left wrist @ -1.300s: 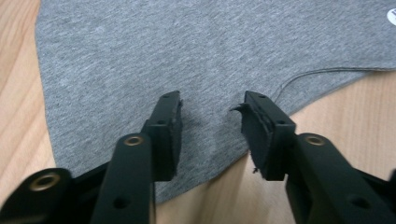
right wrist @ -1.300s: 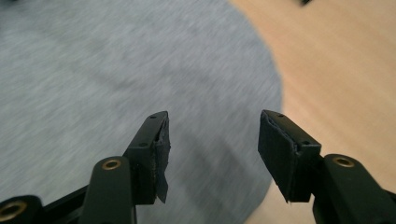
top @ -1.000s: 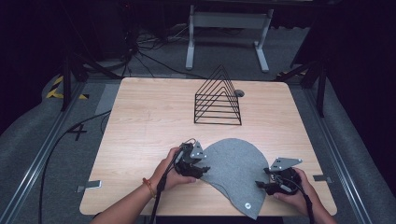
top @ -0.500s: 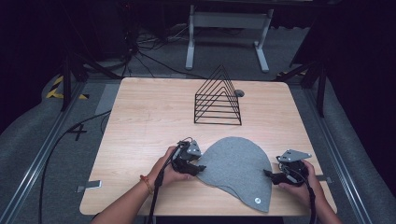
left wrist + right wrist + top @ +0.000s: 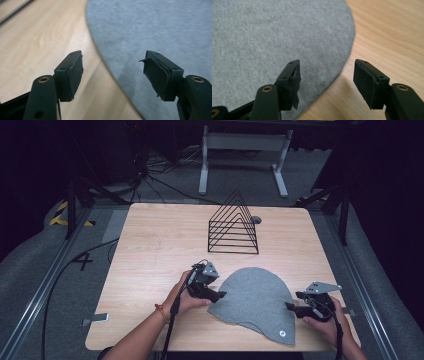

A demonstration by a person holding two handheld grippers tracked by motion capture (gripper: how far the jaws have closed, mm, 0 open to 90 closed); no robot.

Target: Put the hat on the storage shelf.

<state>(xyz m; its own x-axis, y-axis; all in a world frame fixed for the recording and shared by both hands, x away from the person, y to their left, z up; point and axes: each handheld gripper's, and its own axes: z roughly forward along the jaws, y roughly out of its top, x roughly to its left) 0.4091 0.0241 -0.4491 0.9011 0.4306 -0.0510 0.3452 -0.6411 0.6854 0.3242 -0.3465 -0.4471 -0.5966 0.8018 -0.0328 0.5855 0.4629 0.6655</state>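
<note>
Grey dome-shaped felt cloth lay flat, ungrasped; left hand-held gripper and right hand-held gripper gaped empty astride its edges.

**Dark room, grey floor, one lit wooden table**

A light wooden table with rounded corners stands under bright light, while the room beyond it falls into near black. Grey carpet-like floor surrounds it, with metal rails running along both sides. Black cables snake over the floor behind. A pale metal stand on two feet sits at the back. Yellow-black hazard tape marks the left floor.
</note>
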